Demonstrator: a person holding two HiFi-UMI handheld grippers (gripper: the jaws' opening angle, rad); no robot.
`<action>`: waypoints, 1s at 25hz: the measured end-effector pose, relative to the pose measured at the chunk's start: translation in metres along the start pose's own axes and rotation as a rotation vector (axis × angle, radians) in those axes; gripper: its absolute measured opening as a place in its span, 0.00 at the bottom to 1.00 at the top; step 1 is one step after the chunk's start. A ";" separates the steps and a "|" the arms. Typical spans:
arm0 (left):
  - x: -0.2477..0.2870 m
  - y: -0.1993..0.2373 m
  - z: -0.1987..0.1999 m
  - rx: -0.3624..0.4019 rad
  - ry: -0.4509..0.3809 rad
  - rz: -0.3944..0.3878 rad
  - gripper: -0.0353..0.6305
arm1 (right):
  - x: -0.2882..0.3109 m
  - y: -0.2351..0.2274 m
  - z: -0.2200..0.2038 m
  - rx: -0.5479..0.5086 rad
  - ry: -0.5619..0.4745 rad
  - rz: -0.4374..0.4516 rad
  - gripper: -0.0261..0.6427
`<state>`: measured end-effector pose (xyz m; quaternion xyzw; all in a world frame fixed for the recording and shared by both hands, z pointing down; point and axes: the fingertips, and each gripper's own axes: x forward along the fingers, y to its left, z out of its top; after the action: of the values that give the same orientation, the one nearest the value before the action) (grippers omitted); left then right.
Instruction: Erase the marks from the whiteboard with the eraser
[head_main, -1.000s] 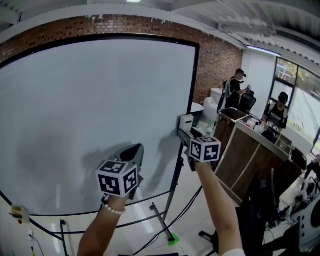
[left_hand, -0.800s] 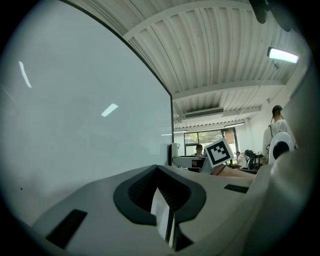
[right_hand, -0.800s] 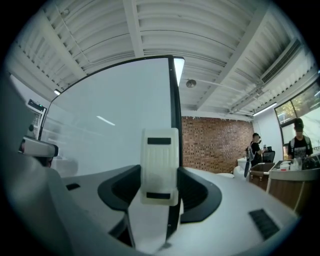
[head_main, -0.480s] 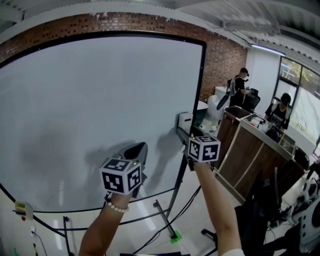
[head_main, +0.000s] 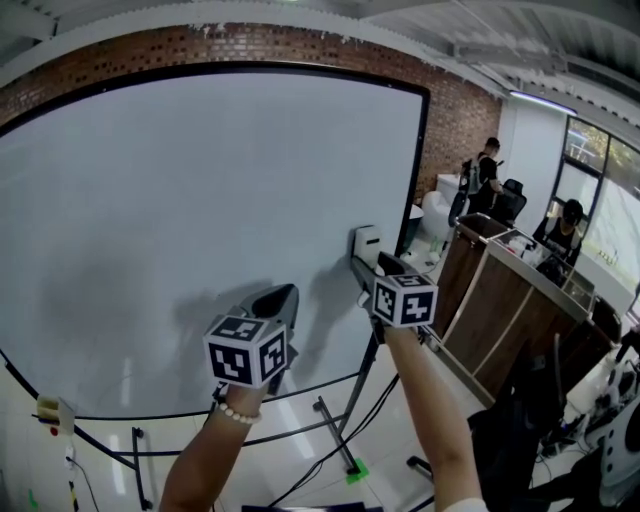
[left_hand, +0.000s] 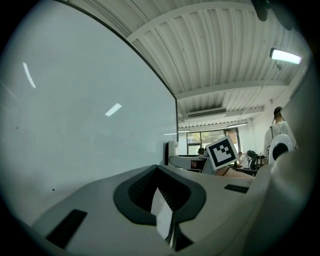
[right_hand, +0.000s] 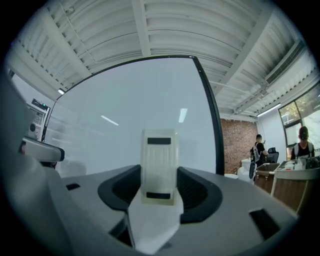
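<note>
The big whiteboard (head_main: 180, 200) fills the left and middle of the head view, and I see no clear marks on it. My right gripper (head_main: 368, 264) is shut on a white eraser (head_main: 367, 243), held upright against the board near its lower right edge. The right gripper view shows the eraser (right_hand: 160, 165) standing between the jaws of the right gripper (right_hand: 155, 212), with the whiteboard (right_hand: 125, 105) behind it. My left gripper (head_main: 279, 298) hangs shut and empty, just off the board's lower part. In the left gripper view, the left gripper (left_hand: 168, 222) has the whiteboard (left_hand: 75, 110) close on its left.
A brick wall (head_main: 450, 130) lies behind the board. A wooden counter (head_main: 500, 290) stands to the right, with people (head_main: 487, 175) working beyond it. The board's stand legs (head_main: 335, 430), cables and a green floor mark (head_main: 354, 472) are below. A small yellow object (head_main: 50, 410) is fixed at the lower left.
The eraser in my right gripper now sits farther left of the board's right edge. The left gripper has barely moved.
</note>
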<state>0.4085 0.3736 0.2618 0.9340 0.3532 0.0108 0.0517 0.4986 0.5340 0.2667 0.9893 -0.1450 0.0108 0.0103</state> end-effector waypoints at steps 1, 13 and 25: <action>-0.004 0.002 0.000 0.000 0.000 0.002 0.03 | 0.000 0.005 0.000 0.001 -0.002 0.000 0.42; -0.059 0.042 0.005 -0.006 0.001 0.039 0.03 | 0.005 0.086 0.002 -0.025 -0.001 0.001 0.42; -0.113 0.083 0.006 -0.019 0.018 0.016 0.03 | 0.012 0.173 0.002 -0.019 0.007 0.009 0.42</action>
<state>0.3787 0.2370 0.2661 0.9363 0.3459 0.0232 0.0571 0.4609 0.3653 0.2679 0.9885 -0.1494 0.0130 0.0202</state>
